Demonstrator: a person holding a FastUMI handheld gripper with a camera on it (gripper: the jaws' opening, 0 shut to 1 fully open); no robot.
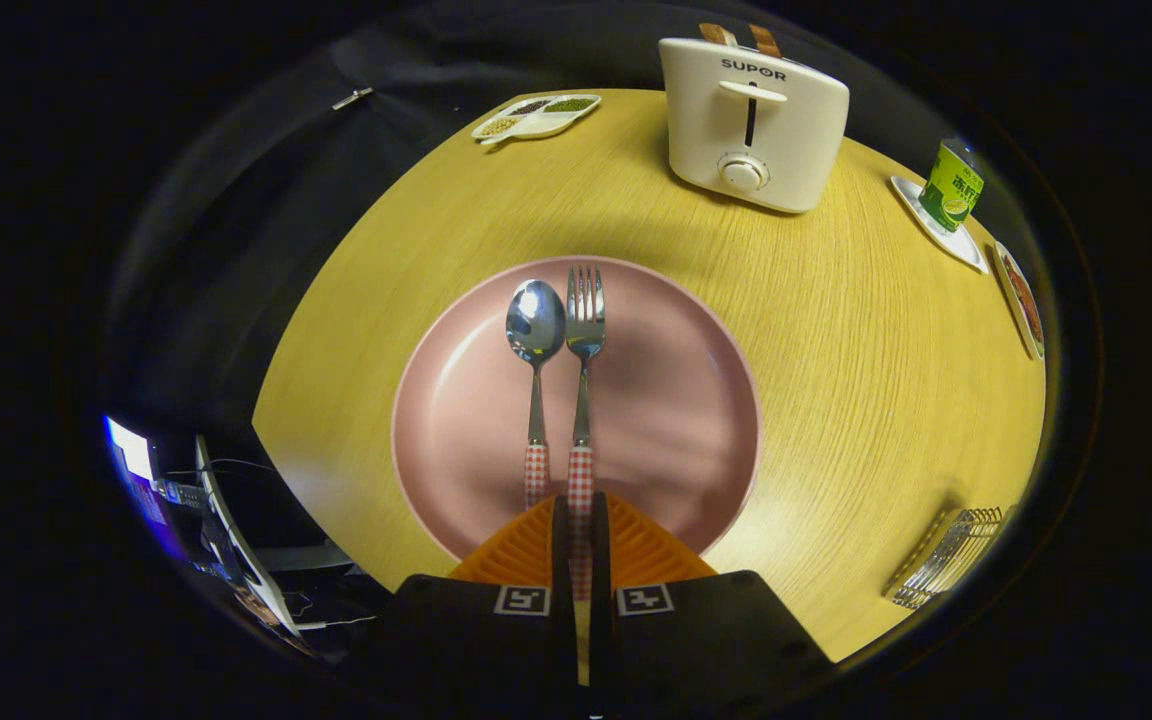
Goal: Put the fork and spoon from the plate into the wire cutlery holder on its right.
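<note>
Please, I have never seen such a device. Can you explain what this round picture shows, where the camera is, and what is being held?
A person carries a hand-held gripper; the camera rides on it, looking forward along its two fingers. The fingers are closed on the checkered handle of the fork. The spoon lies beside it on a pink plate on a wooden table. To the right is the wire cutlery holder. Beyond the plate stand a toaster, a divided dish and a green can.

The toaster bears the brand name "SUPOR".
</note>
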